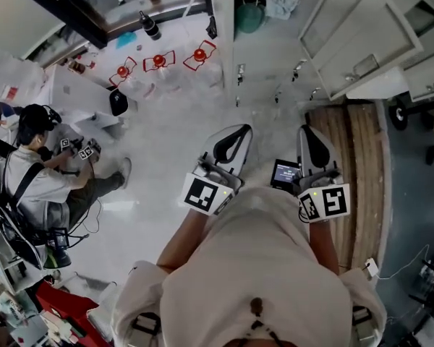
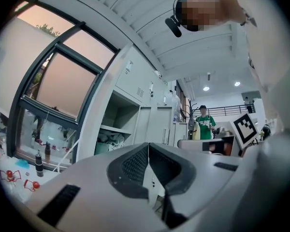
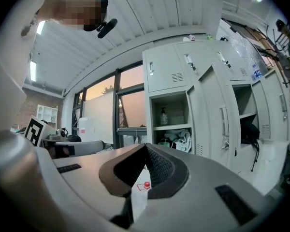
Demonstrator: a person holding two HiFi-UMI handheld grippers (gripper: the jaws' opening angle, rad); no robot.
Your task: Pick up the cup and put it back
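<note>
White lockers (image 1: 362, 35) stand ahead beside a big window (image 2: 63, 81), and the floor (image 1: 173, 136) is white and shiny. Left tongs (image 1: 228, 144) are pressed shut, tip on tip, with nothing in them. Right tongs (image 1: 315, 147) are shut and empty too. Only a far red ball (image 3: 146, 184) peeps through the slit low down. Both are held flat, side by side, close to the holder's tummy, noses toward the lockers. I think that is just a carrying hold, since nothing near is there to grab.

One locker is open, with a bottle (image 3: 163, 116) on the top shelf and cloths (image 3: 178, 138) below. A blue-green round thing (image 1: 249, 16) sits there too, but it is too small to call a cup. Another person (image 1: 36, 172) sits on the floor, well off to the left.

No cup shows plainly in any view. So where it is, which way it points and how its long side runs cannot be told.
</note>
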